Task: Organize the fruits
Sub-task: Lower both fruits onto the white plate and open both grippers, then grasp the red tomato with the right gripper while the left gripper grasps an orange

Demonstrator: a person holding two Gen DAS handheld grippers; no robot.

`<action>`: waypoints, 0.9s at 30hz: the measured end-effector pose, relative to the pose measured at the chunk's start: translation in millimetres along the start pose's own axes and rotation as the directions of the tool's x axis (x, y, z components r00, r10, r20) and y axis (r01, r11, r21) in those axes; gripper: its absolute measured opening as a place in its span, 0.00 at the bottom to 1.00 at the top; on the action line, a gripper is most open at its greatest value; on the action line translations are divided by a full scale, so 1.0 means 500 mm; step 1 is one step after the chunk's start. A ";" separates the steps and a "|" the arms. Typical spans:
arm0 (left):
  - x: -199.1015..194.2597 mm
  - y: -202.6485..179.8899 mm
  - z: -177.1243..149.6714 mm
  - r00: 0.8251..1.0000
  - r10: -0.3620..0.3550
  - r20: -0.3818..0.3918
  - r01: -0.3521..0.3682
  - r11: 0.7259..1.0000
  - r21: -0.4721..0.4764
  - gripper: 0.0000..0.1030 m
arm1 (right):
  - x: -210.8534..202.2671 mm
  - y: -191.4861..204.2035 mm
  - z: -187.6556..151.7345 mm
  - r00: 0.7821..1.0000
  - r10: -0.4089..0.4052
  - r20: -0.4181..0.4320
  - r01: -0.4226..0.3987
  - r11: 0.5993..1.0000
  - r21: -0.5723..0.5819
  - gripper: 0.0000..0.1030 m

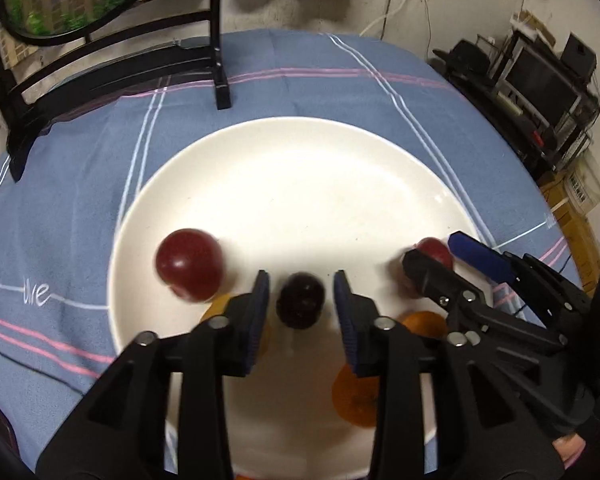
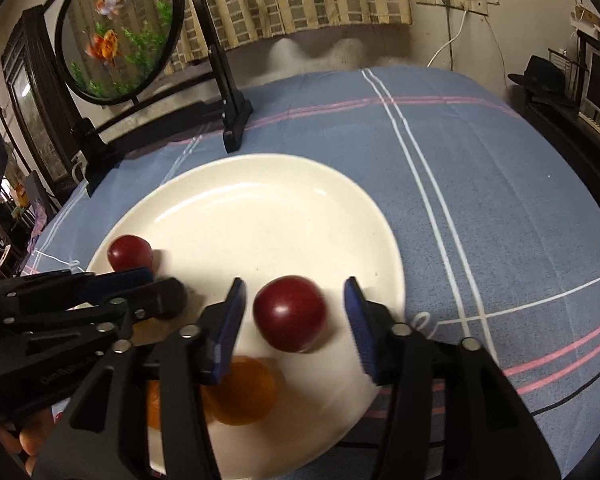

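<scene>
Low in both frames, the oranges (image 2: 242, 394) hide partly behind fingers. On the plate (image 1: 300, 168), the released left gripper (image 1: 301, 304) flanks a dark plum (image 1: 301, 300); the released right gripper (image 2: 296, 320) flanks a glossy red plum (image 2: 290, 313).

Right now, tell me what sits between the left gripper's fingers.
A dark plum sits on the white plate between the left gripper fingers, untouched; the left wrist view shows it.

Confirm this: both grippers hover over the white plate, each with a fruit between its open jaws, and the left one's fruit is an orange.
Wrong fruit. In the left wrist view the left gripper frames a dark plum, not an orange. The rest holds: the right gripper frames a red plum over the white plate.
</scene>
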State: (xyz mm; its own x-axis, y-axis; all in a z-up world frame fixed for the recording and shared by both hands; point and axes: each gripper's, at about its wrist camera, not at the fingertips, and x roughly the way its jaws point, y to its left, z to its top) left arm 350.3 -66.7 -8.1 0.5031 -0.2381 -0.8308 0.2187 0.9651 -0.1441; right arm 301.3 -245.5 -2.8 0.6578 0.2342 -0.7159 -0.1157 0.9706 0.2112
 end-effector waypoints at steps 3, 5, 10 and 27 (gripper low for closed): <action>-0.069 0.021 -0.021 0.998 -0.008 0.066 0.011 0.999 -0.042 0.75 | -0.042 0.004 0.000 0.999 0.007 0.052 -0.007 1.000 -0.001 0.62; -0.131 0.031 -0.053 0.991 0.019 0.135 -0.016 1.000 -0.025 0.82 | -0.079 0.021 -0.011 0.996 0.022 0.083 -0.019 0.999 -0.040 0.62; -0.229 0.063 -0.189 0.964 0.135 0.227 -0.130 0.991 -0.037 0.92 | -0.151 0.072 -0.078 0.992 0.067 0.103 -0.054 0.991 -0.124 0.62; -0.237 0.099 -0.394 0.981 0.006 0.194 -0.002 1.000 -0.022 0.93 | -0.146 0.135 -0.223 0.996 0.029 -0.089 -0.051 0.966 -0.252 0.62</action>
State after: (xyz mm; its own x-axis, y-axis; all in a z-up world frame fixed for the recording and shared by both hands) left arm 136.6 30.9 -22.8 0.6570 -0.2488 -0.7116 0.1991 0.9677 -0.1545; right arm 162.7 -190.8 -10.5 0.5849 0.2665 -0.7661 -0.3327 0.9402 0.0730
